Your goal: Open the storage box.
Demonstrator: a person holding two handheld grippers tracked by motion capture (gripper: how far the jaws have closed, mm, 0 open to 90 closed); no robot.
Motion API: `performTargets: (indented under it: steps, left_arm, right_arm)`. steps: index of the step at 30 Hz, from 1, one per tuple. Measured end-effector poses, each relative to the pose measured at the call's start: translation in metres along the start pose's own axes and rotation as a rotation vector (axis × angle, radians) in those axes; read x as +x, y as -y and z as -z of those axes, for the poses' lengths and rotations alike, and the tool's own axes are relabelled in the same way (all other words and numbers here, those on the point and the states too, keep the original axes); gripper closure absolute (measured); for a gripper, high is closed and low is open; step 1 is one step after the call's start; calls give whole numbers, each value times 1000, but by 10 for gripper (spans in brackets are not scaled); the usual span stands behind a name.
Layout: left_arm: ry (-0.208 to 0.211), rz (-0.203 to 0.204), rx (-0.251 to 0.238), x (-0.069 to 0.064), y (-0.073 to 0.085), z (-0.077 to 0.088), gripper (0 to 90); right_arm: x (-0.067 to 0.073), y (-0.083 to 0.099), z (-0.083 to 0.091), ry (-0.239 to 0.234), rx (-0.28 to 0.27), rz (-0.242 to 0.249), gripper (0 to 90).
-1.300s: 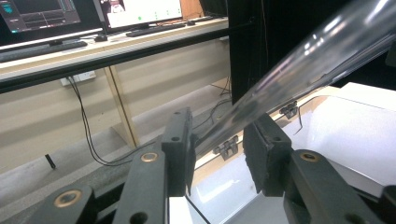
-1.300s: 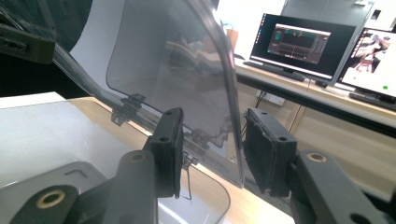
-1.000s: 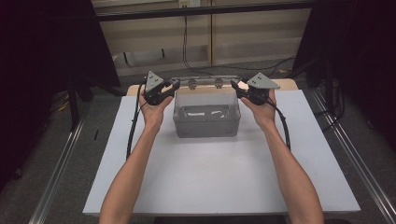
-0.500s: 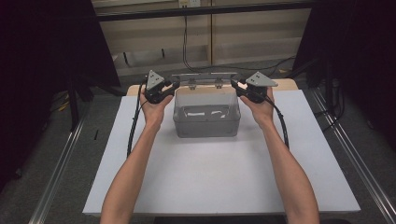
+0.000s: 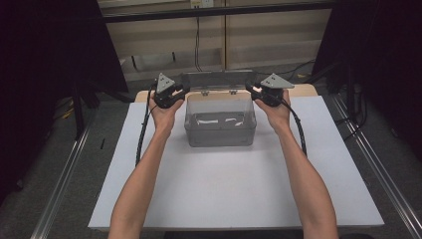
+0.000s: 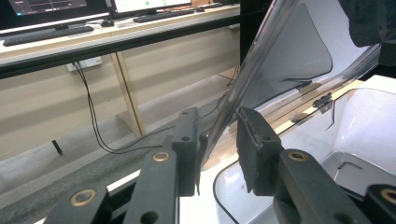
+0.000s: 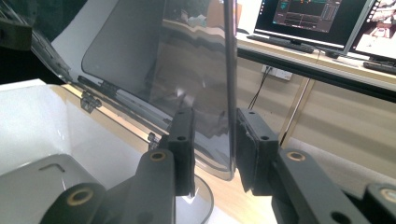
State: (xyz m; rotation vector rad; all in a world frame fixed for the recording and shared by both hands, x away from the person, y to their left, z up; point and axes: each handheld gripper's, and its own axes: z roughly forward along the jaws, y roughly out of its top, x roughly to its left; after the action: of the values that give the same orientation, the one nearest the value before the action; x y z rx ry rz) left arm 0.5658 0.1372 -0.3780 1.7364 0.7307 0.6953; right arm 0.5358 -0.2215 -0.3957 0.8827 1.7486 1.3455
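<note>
Lid [image 5: 218, 79] and box [image 5: 220, 122] are what I am busy with: a clear plastic box sits at the far middle of the white table [image 5: 234, 194], and its hinged clear lid stands open, tilted back from the rear rim. I hold that lid by its two side edges, one claw at each end, so that it swings evenly on its hinges [image 6: 323, 101] instead of twisting.

My left gripper [image 5: 171, 93] has just been closing; in the left gripper view the lid's edge runs between its jaws, touching the left pad while the right pad stands a little off, so I judge it as not yet pinching. My right gripper [image 5: 263, 90] has also closed in; in the right gripper view the lid's edge [image 7: 229, 84] lies against the right pad with a small gap on the other side, and it looks as tight as it will go on that thin edge.

Inside the box lie a few pale strips [image 5: 219, 120]; I cannot tell what they are. Monitors [image 7: 322, 18] behind show writing too small to read. No brand or label shows on the box.
</note>
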Motion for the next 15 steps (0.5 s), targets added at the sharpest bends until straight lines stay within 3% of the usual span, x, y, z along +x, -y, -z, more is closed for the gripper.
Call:
performTargets:
  steps: [5,15]
  left_arm:
    - [0,0,-7,1,-1,-2,698]
    - [-16,7,42,7,10,-11,676]
  right_arm:
    - [-3,1,-3,-1,1,-23,711]
    - [-6,-1,-8,-2,5,-49,717]
